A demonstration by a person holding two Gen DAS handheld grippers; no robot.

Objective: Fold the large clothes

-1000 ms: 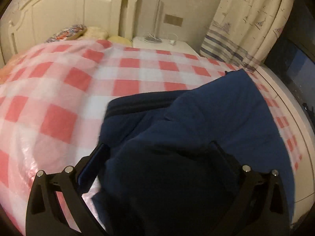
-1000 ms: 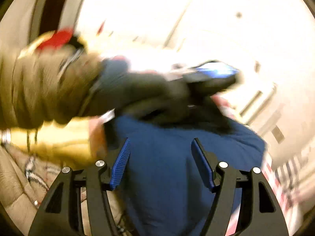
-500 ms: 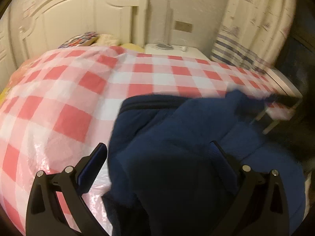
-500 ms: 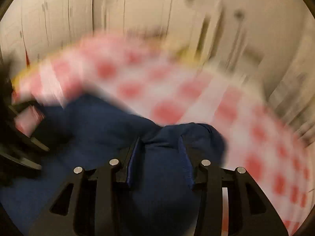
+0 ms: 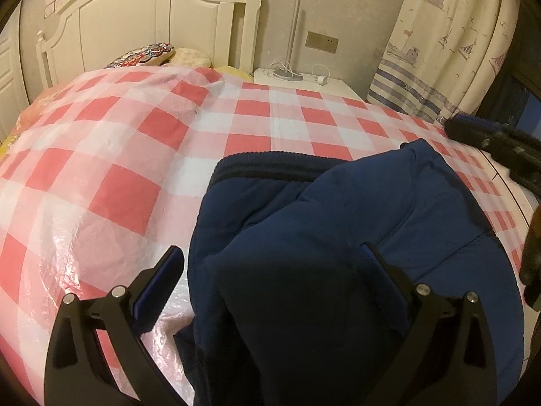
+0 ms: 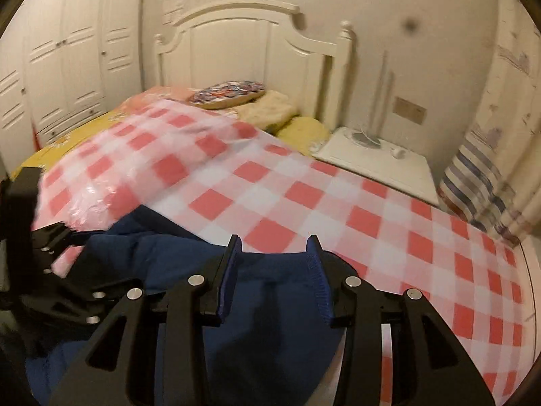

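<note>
Right wrist: navy garment (image 6: pixel 270 304) edge between tool (image 6: pixel 274 253) pads.

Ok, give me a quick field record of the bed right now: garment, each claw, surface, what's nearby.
garment: navy garment, bunched, lying on the bed
surface: red-and-white checked cover
left claw: jaws wide, garment between them, pads not pressing
right claw: jaws narrowed, pinching a fold of the garment
nearby: white nightstand beside the headboard, curtain to its right
</note>
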